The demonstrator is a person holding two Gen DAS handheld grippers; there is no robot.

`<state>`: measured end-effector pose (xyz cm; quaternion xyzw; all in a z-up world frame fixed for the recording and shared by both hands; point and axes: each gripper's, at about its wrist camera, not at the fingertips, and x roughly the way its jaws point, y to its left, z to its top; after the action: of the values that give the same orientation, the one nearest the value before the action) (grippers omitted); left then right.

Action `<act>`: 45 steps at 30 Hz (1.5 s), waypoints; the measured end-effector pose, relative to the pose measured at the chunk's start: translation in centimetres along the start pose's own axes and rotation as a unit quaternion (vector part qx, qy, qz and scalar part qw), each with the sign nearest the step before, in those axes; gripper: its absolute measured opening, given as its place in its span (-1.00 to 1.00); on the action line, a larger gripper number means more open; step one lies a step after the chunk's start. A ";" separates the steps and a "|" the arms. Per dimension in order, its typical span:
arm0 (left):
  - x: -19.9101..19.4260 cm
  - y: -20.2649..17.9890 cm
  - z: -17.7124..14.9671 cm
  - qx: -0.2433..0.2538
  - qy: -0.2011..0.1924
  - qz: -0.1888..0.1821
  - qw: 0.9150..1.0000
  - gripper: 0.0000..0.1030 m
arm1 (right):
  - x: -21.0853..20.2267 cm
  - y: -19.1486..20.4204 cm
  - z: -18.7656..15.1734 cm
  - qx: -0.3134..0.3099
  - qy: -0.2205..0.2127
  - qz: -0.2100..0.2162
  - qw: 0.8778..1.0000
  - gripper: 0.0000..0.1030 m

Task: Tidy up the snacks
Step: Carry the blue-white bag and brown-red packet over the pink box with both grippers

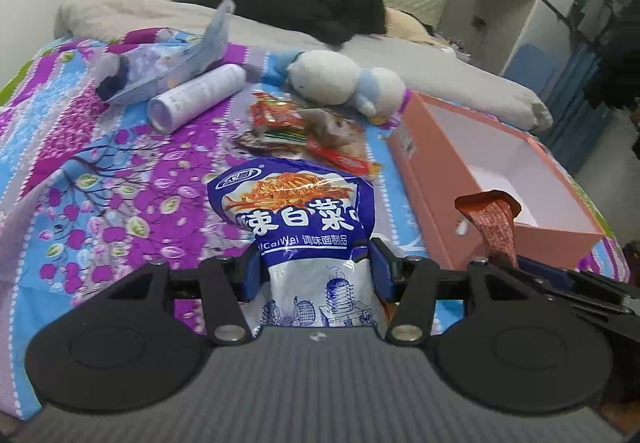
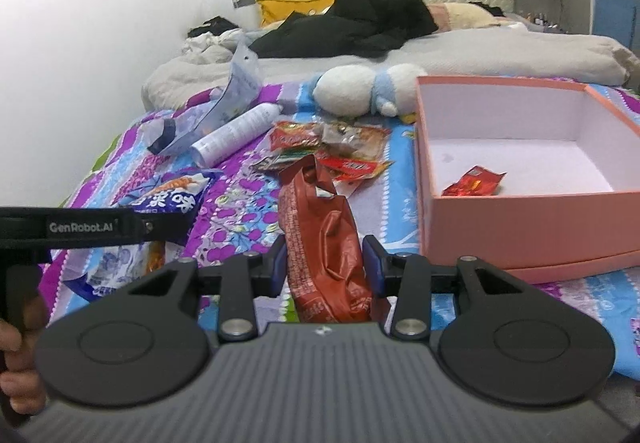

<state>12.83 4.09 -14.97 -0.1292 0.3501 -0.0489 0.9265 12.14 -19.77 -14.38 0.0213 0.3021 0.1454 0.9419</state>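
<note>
My left gripper point(image 1: 316, 263) is shut on a blue and white snack bag point(image 1: 296, 203), its blue pads pinching the bag's waist above the flowered bedspread. My right gripper point(image 2: 326, 263) is shut on a crumpled red-brown snack bag point(image 2: 320, 243), which also shows at the right of the left wrist view as the red-brown bag point(image 1: 494, 227). A pile of small snack packets point(image 2: 332, 147) lies on the bed ahead, seen in the other view as the packet pile point(image 1: 304, 131). The open pink box point(image 2: 520, 227) holds one small red packet point(image 2: 474, 182).
A white and blue plush toy point(image 2: 360, 89) lies behind the pile, a white spray bottle point(image 2: 236, 135) and a clear plastic bag point(image 2: 224, 107) to its left. Dark clothes and pillows cover the far bed. A hand point(image 2: 16, 359) grips the left tool's handle.
</note>
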 end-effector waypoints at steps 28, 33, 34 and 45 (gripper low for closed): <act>5.6 -14.7 4.1 0.105 0.008 -0.147 0.983 0.14 | -3.4 -9.4 1.4 0.058 -0.072 -0.110 0.990 -0.17; 8.0 -16.5 6.9 0.113 -0.007 -0.149 0.982 0.14 | -2.2 -11.5 3.8 0.055 -0.091 -0.126 0.986 -0.17; 8.6 -16.8 7.4 0.114 -0.006 -0.150 0.982 0.14 | -1.8 -11.9 4.3 0.054 -0.092 -0.128 0.986 -0.17; 16.8 -19.8 11.3 0.118 0.039 -0.135 0.983 0.14 | 4.0 -15.8 7.6 0.043 -0.043 -0.121 0.991 -0.17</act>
<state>32.86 -15.64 -12.08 -0.0629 0.3566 -0.2194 0.9059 23.75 -33.37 -12.41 0.0315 0.2674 0.0166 0.9629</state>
